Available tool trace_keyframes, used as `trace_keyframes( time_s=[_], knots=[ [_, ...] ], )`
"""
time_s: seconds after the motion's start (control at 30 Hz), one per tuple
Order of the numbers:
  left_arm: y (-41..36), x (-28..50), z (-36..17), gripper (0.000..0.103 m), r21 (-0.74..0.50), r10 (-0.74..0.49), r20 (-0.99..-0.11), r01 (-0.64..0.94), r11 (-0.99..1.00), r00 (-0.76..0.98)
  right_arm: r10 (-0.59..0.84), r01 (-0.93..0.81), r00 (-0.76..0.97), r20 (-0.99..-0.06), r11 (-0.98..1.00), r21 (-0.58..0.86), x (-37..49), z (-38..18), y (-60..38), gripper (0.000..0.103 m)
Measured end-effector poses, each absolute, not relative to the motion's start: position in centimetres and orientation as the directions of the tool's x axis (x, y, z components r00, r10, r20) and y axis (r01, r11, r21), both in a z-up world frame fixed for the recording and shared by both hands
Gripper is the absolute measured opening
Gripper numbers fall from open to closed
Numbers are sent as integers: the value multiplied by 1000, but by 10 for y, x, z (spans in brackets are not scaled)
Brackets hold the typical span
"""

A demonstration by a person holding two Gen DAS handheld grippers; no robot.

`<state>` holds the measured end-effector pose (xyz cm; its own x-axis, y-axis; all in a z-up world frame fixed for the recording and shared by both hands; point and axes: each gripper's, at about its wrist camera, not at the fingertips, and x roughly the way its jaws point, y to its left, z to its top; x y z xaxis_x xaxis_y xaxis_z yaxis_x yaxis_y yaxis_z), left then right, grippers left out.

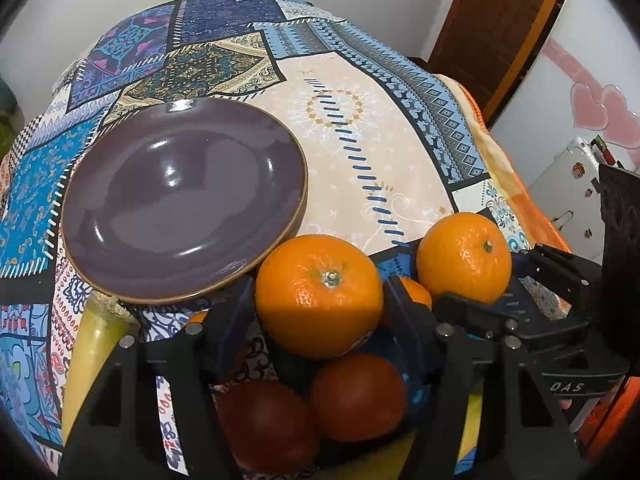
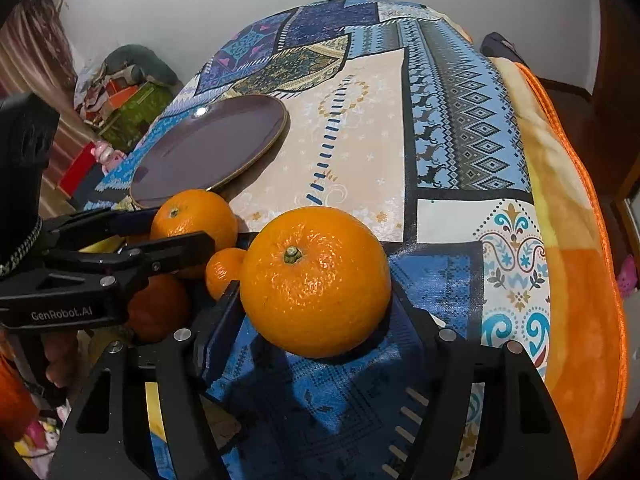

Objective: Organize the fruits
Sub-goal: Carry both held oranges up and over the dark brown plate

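Two handheld tools are working over a worktop (image 1: 400,128) covered with a patchwork cloth in blues and cream.

In the left wrist view, the left tool (image 1: 320,300) is standing wide, its fingers flanking a large orange (image 1: 319,294) with its stem end facing up; whether the pads are touching the fruit cannot be told. Two red tomatoes (image 1: 356,396) are lying just below the orange, toward 6 o'clock, between the tool's arms. A purple plate (image 1: 182,200) is sitting at 10 o'clock, its rim just beside the orange. A yellow banana (image 1: 92,356) is showing at 8 o'clock. A small orange (image 1: 416,292) is peeking out at 3 o'clock.

In the right wrist view, the right tool (image 2: 316,300) is also standing wide around a second large orange (image 2: 316,282), which is resting on the cloth. The small orange (image 2: 224,272) is touching it at 9 o'clock. The plate (image 2: 208,148) is lying at 11 o'clock, well beyond the fruit. The left tool is reaching in from 9 o'clock.
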<state>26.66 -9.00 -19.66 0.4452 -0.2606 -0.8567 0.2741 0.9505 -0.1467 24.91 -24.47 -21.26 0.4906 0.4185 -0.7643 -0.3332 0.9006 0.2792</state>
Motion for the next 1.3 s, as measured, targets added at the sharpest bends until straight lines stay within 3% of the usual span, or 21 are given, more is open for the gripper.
trace_keyframes(
  time_s=[0.3, 0.63, 1.0, 1.3],
  knots=[
    [-85, 266, -186, 63, -176, -276, -844, 248, 953, 459, 410, -322, 530, -742, 907, 272, 248, -196, -253, 66],
    [-80, 254, -141, 63, -127, -251, -793, 252, 959, 555, 424, -338, 570, -704, 902, 269, 252, -167, -246, 66],
    [-40, 253, -95, 63, -101, -195, -740, 179, 979, 644, 455, -404, 617, -642, 883, 238, 271, -126, -213, 66],
    [2, 274, -84, 63, -112, -165, -728, 121, 986, 665, 477, -448, 608, -634, 866, 221, 294, -123, -174, 66]
  ],
)
